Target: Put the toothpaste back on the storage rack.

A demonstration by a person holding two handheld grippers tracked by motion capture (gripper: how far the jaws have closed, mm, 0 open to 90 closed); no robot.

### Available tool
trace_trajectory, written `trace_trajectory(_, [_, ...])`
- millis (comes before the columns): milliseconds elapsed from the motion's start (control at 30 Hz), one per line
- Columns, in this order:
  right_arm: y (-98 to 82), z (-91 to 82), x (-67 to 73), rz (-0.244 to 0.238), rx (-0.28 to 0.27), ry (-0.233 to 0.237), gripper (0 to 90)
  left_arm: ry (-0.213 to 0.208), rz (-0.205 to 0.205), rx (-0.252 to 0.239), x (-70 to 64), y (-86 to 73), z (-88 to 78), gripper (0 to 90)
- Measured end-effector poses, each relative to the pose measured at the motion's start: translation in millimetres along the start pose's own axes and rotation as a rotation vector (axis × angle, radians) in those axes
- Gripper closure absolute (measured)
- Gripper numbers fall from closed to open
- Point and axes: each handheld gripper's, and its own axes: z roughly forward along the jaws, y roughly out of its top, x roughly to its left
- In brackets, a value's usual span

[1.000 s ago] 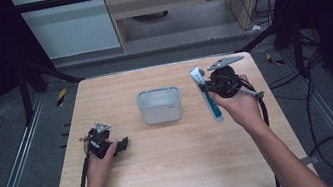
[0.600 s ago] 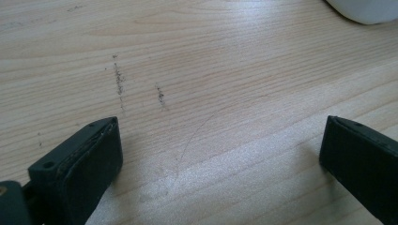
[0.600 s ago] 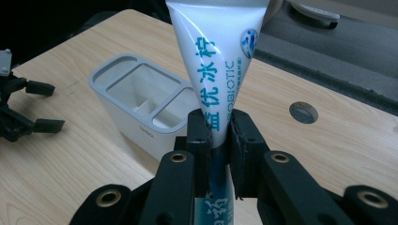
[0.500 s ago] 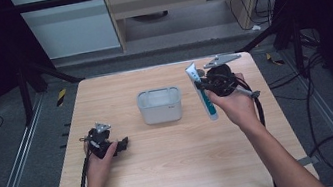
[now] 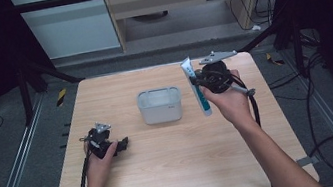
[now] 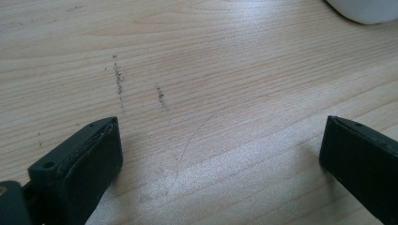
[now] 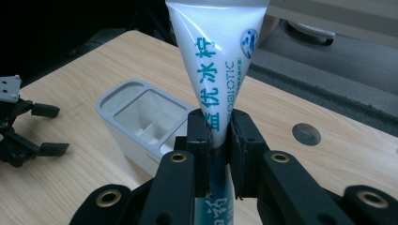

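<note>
Right tool (image 7: pixel 219 140) clamps toothpaste tube (image 7: pixel 217 61) upright; left tool (image 6: pixel 220 159) open, empty.

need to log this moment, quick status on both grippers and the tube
Right gripper shut on toothpaste tube, held up beside the grey holder. Left gripper open, low over the table. Nothing in the way.

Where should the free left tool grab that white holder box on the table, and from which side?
Take the holder by one wall of its open top, coming from above: one jaw inside a compartment, one outside. It stands upright, and the left tool is open.
</note>
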Motion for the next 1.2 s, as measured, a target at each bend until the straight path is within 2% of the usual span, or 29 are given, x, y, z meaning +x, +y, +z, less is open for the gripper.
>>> trace_trajectory(633, [22.4,2.4,8.9,-0.012,-0.05,-0.006,79.8,0.0,0.003,0.003,0.2,0.0,-0.2,0.0])
trace_trajectory(1200, [52.4,10.9,15.7,-0.006,-0.115,-0.015,79.7,0.0,0.0,0.0,0.0,0.0,0.0,0.0])
